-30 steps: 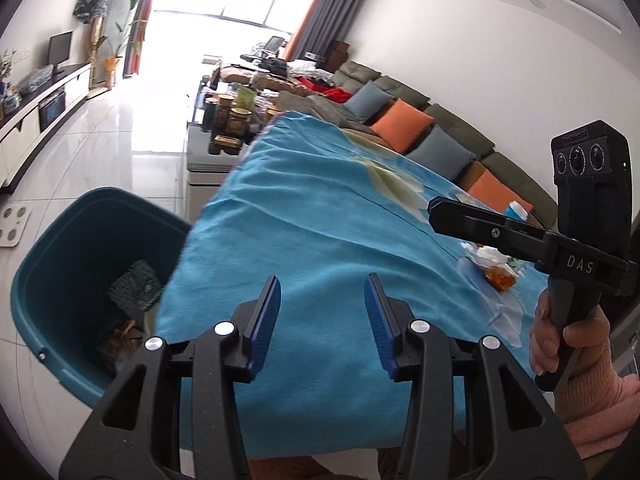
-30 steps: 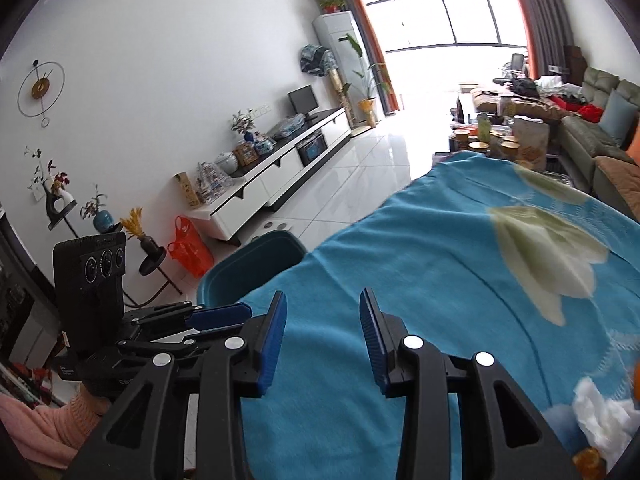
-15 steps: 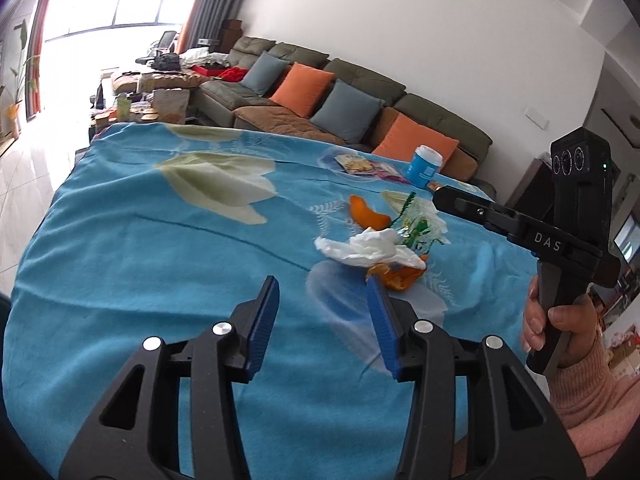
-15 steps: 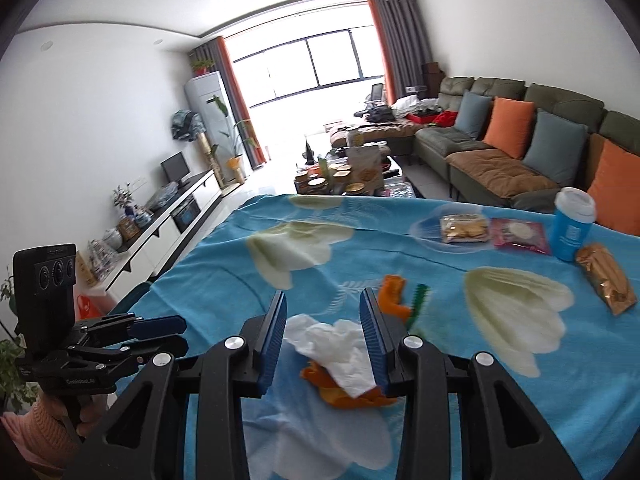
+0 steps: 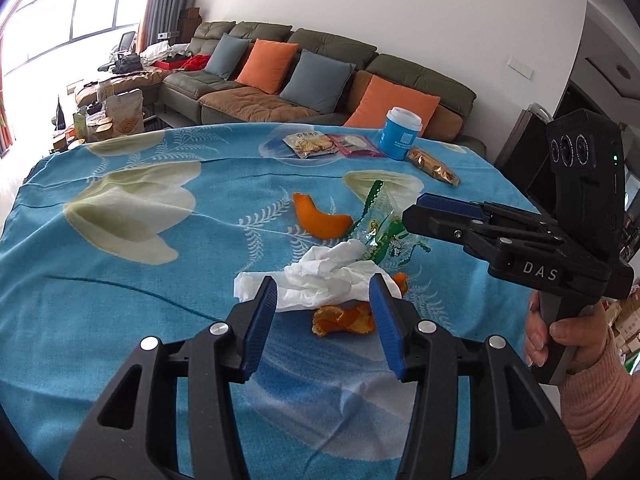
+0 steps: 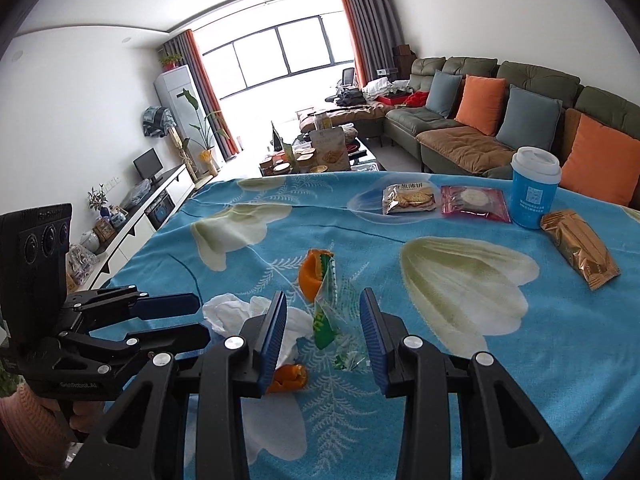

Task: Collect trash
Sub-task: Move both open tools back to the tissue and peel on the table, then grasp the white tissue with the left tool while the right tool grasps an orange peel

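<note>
- Left hand-held gripper (image 5: 322, 320): spread wide, empty, poised over crumpled tissue (image 5: 320, 280) and orange peel (image 5: 344, 320) on tabletop (image 5: 120, 280).
- Right hand-held gripper (image 6: 323, 336): spread wide, empty, straddling green wrapper (image 6: 326, 316).
- Blue cup (image 6: 534, 188): upright, far right.

Two wrist cameras, low over the desk (image 5: 120, 340)

The left view looks across the cloth toward the sofa (image 5: 320, 64); the right view faces the window (image 6: 280, 52). Both sit close above the same tissue (image 5: 320, 276) (image 6: 232, 312), wrapper (image 5: 384, 232) (image 6: 326, 320) and peels, and each catches the other hand-held gripper (image 5: 448, 216) (image 6: 168, 320).
</note>
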Motion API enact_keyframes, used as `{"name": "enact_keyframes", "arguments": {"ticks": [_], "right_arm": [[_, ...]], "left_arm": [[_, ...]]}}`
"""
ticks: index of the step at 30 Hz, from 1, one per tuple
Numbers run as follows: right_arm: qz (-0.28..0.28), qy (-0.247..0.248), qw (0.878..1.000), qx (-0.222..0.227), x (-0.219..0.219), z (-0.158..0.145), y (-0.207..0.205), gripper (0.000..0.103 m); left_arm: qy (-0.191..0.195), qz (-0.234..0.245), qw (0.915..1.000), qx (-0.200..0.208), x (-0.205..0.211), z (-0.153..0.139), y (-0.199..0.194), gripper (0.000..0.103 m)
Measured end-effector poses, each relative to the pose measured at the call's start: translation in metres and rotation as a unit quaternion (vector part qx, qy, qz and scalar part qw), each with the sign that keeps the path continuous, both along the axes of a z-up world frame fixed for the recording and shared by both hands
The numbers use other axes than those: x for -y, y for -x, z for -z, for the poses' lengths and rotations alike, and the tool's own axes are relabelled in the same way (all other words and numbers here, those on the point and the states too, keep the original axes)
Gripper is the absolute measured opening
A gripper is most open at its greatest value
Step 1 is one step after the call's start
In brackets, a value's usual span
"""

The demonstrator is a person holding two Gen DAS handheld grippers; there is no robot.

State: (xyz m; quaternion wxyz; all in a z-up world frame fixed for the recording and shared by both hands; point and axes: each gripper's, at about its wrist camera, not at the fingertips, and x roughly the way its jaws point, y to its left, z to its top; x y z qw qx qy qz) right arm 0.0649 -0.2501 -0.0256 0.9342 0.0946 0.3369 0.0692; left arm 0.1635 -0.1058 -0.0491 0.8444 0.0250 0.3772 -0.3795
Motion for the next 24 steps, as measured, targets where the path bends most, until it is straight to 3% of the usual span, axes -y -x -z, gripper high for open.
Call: {"name": "enact_keyframes", "arguments": {"ticks": [4, 8, 14, 19, 21, 23, 24], "right_arm": [[-0.003, 0.004, 1.0, -0.008, -0.002, 0.004, -0.004, 0.035], [-0.003, 0.002, 1.0, -0.013, -0.001, 0.006, -0.004, 0.026], [0.0, -0.01, 1.0, -0.014, 0.006, 0.008, -0.001, 0.026], [0.005, -0.025, 1.0, 0.001, 0.008, 0.003, 0.012, 0.027], [0.001, -0.034, 0.999, 0.005, 0.009, 0.002, 0.021, 0.027], [-0.004, -0.045, 0.999, 0.005, 0.008, 0.002, 0.028, 0.027], [-0.009, -0.053, 0.999, 0.001, 0.007, 0.003, 0.03, 0.027]], "left_arm": [[-0.014, 0.007, 0.9998, -0.012, 0.012, 0.008, -0.012, 0.044], [-0.018, 0.015, 0.9994, -0.026, 0.018, 0.014, -0.019, 0.035], [-0.021, 0.014, 0.9988, -0.042, 0.021, 0.024, -0.026, 0.018], [-0.012, 0.015, 0.9997, -0.018, 0.015, 0.016, -0.015, 0.02], [-0.011, 0.015, 0.9997, -0.019, 0.014, 0.013, -0.016, 0.026], [-0.016, 0.012, 0.9997, -0.01, 0.016, 0.012, -0.016, 0.042], [-0.019, 0.012, 0.9997, -0.008, 0.018, 0.012, -0.017, 0.043]]}}
